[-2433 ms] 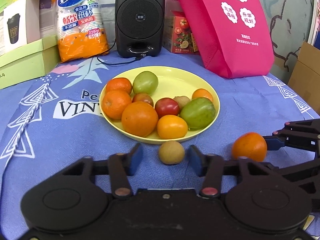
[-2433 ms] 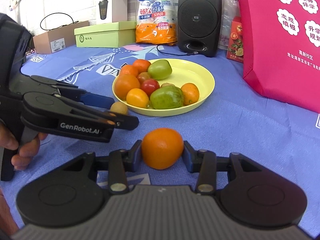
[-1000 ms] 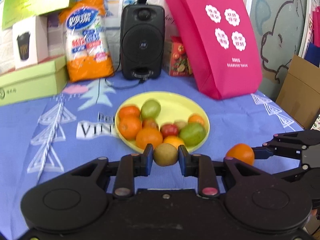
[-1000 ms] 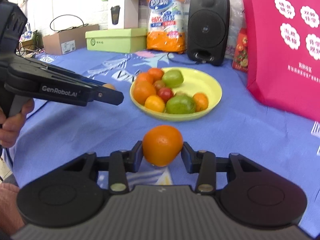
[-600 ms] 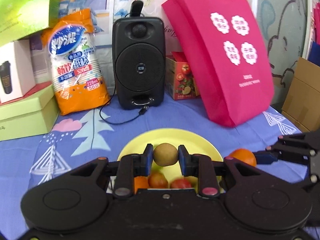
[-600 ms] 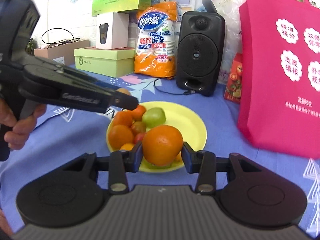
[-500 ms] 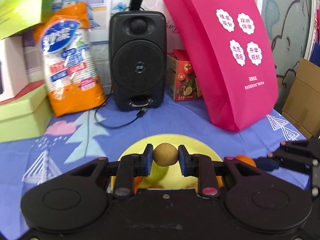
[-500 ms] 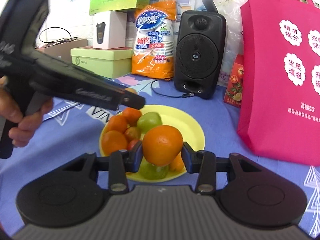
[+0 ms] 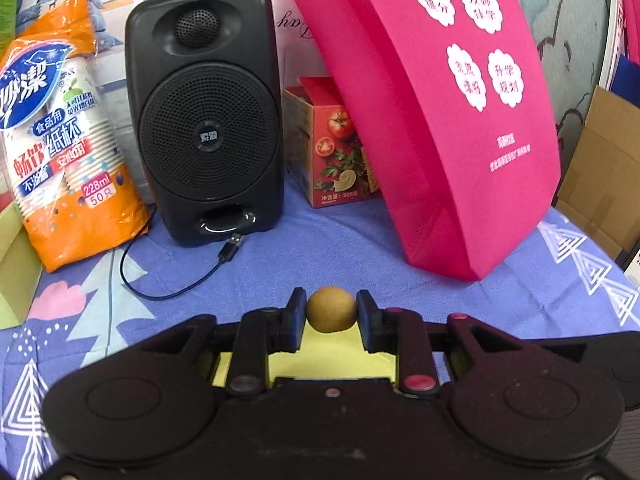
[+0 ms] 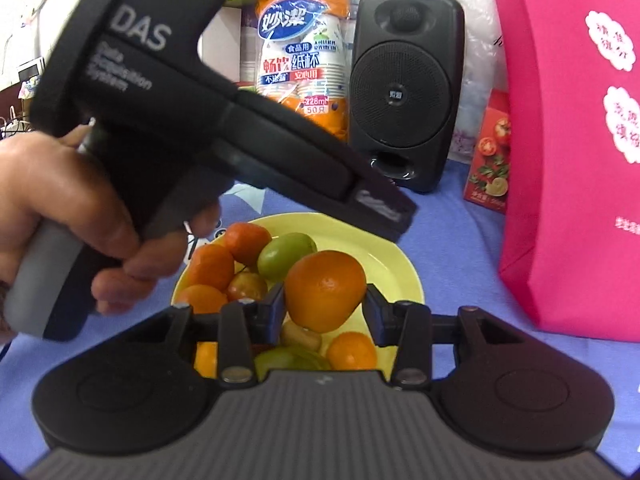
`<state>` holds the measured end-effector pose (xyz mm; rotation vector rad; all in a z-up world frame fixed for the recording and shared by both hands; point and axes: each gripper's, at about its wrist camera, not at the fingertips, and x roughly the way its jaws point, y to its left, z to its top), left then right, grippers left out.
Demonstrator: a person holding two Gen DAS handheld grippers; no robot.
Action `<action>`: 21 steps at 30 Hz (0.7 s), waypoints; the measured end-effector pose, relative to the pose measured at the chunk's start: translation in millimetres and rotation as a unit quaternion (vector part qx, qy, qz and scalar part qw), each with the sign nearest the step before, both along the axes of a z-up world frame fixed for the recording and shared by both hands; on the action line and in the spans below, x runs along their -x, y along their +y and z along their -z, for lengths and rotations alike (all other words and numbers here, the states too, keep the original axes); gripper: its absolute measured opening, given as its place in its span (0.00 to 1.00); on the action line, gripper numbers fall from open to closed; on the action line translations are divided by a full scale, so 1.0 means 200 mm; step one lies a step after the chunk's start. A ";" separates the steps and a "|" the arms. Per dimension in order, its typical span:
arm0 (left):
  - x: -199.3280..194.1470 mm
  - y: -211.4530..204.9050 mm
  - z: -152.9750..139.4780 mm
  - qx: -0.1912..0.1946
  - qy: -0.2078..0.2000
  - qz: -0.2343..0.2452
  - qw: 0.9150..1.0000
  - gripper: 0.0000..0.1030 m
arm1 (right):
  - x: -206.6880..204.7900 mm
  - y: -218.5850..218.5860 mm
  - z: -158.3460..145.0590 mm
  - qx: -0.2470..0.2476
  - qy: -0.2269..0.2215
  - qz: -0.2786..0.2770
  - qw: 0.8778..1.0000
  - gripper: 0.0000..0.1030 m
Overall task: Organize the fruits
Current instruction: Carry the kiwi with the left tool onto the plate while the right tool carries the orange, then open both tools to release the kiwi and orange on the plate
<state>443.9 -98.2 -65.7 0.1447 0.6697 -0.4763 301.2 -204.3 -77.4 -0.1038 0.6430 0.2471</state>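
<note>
Nearest the right wrist camera, the right gripper [image 10: 325, 300] is clamped on an orange [image 10: 325, 289], which hangs above the near half of the yellow plate [image 10: 404, 280]. Beneath it the plate is crowded: a small brown fruit [image 10: 300, 336], a green fruit [image 10: 292, 360] and a small orange one [image 10: 352, 351] lie almost directly under the load. In its own view the left gripper [image 9: 331, 312] pinches a small tan-brown fruit [image 9: 331, 309] (a kiwi or longan, hard to tell), held over bare yellow plate surface toward the far side.

The left tool's body [image 10: 224, 128], held by the person's hand [image 10: 76, 216], crosses just above the plate's left and far part, close to the orange.

Likely troubles, as a judgement: the two tools could knock together over the plate, jarring either grip. Released from height onto rounded fruit, the orange may roll off the rim onto the blue cloth [image 9: 360, 248]. The round tan fruit could do likewise toward the black speaker [image 9: 204, 112] and pink bag [image 9: 440, 120] beyond.
</note>
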 end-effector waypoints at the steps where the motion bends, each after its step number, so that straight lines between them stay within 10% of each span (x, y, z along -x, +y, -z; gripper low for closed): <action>1: 0.00 0.00 0.01 -0.004 0.000 -0.001 1.000 0.25 | -0.02 0.00 0.01 -0.001 0.001 0.004 1.000 0.39; 12: -0.05 0.05 0.14 -0.012 0.014 -0.025 1.000 0.33 | 0.01 -0.04 0.03 0.006 0.000 0.027 1.000 0.50; 16: -0.03 0.06 0.15 -0.012 0.010 -0.035 0.999 0.66 | 0.06 -0.06 0.01 0.004 -0.003 0.032 0.999 0.50; 21: 0.02 0.07 0.13 -0.019 0.006 -0.044 0.999 0.85 | 0.14 -0.06 -0.02 0.004 -0.006 0.035 0.999 0.50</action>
